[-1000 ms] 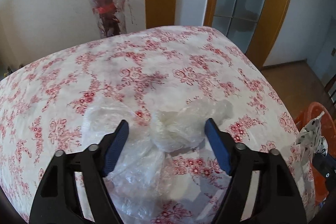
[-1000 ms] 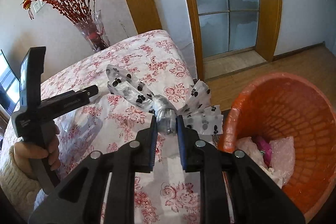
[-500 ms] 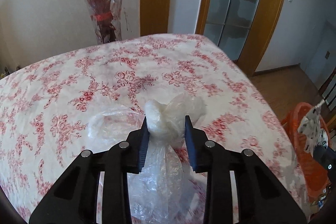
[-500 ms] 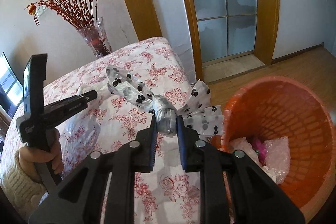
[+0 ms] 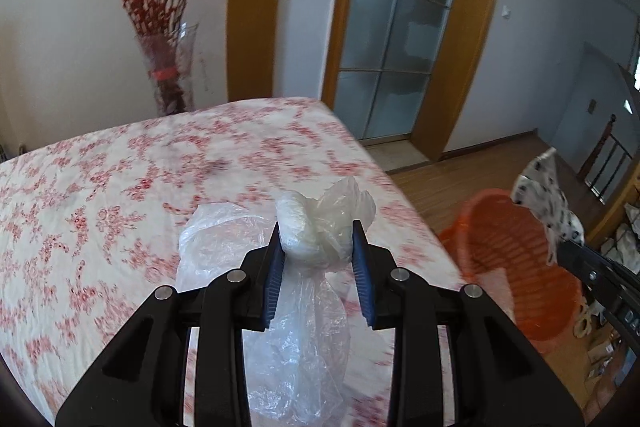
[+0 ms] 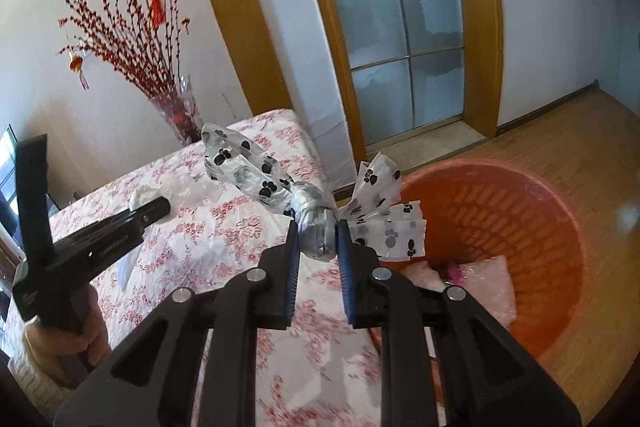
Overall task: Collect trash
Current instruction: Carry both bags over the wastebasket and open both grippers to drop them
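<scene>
My left gripper (image 5: 316,247) is shut on a crumpled clear plastic bag (image 5: 304,307) and holds it lifted above the floral tablecloth (image 5: 120,195). My right gripper (image 6: 318,239) is shut on a paw-print plastic bag (image 6: 248,167), held in the air beside the table edge, close to the rim of the orange basket (image 6: 540,227). The basket also shows in the left wrist view (image 5: 520,255), on the floor right of the table. The left gripper shows in the right wrist view (image 6: 148,211), with the clear bag (image 6: 144,193) in it.
The basket holds pink bubble wrap (image 6: 488,279) and other trash. A glass vase of red branches (image 5: 170,67) stands behind the table. A glass door (image 6: 400,39) with a wooden frame is at the back. A wooden floor (image 6: 560,131) lies around the basket.
My left gripper closed on the clear bag and lifted it off the table, swinging right toward the basket. My right gripper rose slightly, still holding the paw-print bag.
</scene>
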`<state>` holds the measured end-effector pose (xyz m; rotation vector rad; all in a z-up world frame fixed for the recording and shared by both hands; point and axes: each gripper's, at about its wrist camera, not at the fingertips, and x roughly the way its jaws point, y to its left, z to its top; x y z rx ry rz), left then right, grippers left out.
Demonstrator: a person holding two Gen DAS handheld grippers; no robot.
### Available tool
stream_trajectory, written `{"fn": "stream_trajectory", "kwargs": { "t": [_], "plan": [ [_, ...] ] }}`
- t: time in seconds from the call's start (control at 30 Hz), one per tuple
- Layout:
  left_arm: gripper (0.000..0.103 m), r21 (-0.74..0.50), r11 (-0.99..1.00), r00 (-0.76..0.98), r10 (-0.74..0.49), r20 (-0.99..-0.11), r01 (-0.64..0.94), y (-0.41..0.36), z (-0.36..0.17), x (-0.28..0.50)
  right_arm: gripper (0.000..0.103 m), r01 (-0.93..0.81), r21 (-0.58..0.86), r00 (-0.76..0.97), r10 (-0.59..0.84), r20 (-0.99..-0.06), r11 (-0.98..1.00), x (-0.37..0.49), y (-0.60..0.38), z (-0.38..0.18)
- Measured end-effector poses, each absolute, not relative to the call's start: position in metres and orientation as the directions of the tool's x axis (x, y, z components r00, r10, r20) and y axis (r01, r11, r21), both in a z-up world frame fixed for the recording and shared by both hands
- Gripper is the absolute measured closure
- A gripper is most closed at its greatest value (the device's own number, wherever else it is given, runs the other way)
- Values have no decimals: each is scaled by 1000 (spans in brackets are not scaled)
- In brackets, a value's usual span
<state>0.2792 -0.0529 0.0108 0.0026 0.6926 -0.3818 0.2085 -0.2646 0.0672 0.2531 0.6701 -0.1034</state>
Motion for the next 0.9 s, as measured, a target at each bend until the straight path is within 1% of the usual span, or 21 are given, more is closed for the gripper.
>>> {"fn": "stream_trajectory", "kwargs": {
  "t": [0.2,0.4,0.63,0.9],
  "plan": [
    [71,-131,910,696,-387,-605,393,-81,22,249,84,232,208,793,-61,-607,950,179,-294,77],
    [71,-144,873,660,-452,-601,467,-116,23,227,84,297,218,787,-109,-607,930,163,-323,74],
    [71,-169,837,617,-505,-603,520,-149,19,217,84,361,218,776,-162,-610,907,153,-349,67],
    [71,-184,811,578,-535,-616,555,-182,11,212,84,401,235,771,-187,-609,885,152,-373,59]
  ]
}}
